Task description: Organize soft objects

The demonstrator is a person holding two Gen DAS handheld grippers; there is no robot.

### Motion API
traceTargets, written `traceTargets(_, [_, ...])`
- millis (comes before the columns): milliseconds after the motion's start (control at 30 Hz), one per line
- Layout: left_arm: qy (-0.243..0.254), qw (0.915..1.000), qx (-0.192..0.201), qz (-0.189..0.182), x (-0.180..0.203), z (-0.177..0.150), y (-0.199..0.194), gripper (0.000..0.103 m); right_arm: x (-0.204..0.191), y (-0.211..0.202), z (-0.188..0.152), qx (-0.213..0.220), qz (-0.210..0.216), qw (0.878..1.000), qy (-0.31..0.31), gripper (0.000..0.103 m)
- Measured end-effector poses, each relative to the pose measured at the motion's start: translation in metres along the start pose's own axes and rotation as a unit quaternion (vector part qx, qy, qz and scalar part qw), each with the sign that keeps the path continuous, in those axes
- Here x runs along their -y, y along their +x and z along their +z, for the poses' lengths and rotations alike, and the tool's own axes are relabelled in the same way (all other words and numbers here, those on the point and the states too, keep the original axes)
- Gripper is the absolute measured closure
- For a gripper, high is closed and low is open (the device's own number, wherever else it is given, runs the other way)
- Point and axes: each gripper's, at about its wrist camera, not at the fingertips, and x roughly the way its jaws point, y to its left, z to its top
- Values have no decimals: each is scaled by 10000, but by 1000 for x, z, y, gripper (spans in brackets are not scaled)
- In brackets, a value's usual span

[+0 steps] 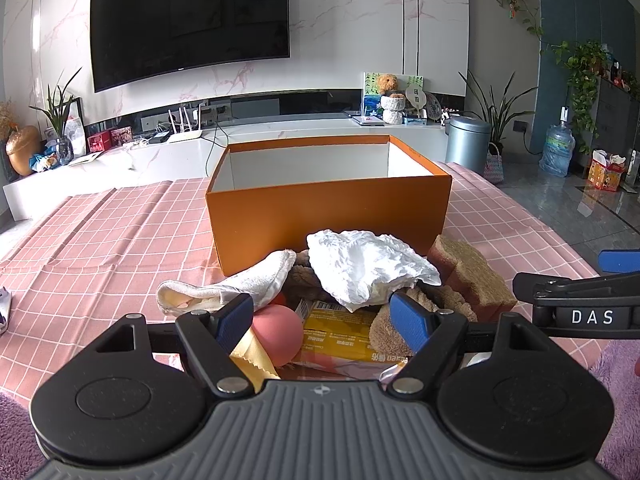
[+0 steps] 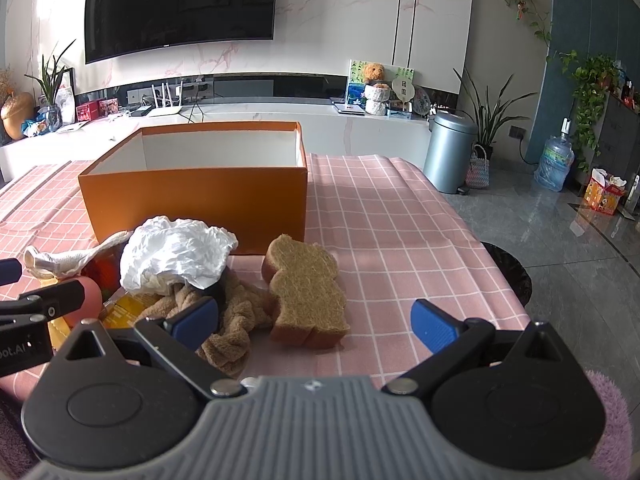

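An open orange box (image 1: 328,216) (image 2: 196,200) stands on the pink checked tablecloth. In front of it lies a pile: a crumpled white cloth (image 1: 364,268) (image 2: 176,256), a white terry cloth (image 1: 240,284) (image 2: 72,260), a pink ball (image 1: 278,334) (image 2: 90,296), a yellow packet (image 1: 344,336), a brown towel (image 2: 236,320) and a brown bread-shaped sponge (image 1: 472,276) (image 2: 306,292). My left gripper (image 1: 324,320) is open and empty just before the pile, over the ball and packet. My right gripper (image 2: 316,322) is open and empty, with the sponge between its fingers' line.
A TV wall and a white low cabinet (image 1: 280,136) stand behind the table. A grey bin (image 2: 448,152) and a water jug (image 2: 554,164) are on the floor at right. The table's right edge (image 2: 480,240) drops to tiled floor. A purple fluffy fabric (image 2: 608,432) lies near me.
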Motion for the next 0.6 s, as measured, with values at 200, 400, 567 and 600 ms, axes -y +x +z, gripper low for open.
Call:
traceTargets(200, [1, 10000, -3, 1, -1, 1, 0, 11, 1, -1, 1, -6, 3, 10000, -1, 2])
traceTargets(400, [2, 10000, -13, -12, 2, -1, 1, 11, 1, -1, 2, -13, 0, 10000, 1, 2])
traceTargets(567, [-7, 10000, -21, -15, 2, -1, 1, 11, 1, -2, 1, -16, 3, 10000, -1, 2])
traceTargets(600, [-11, 10000, -28, -17, 2, -1, 1, 11, 0, -2, 1, -19, 2, 10000, -1, 2])
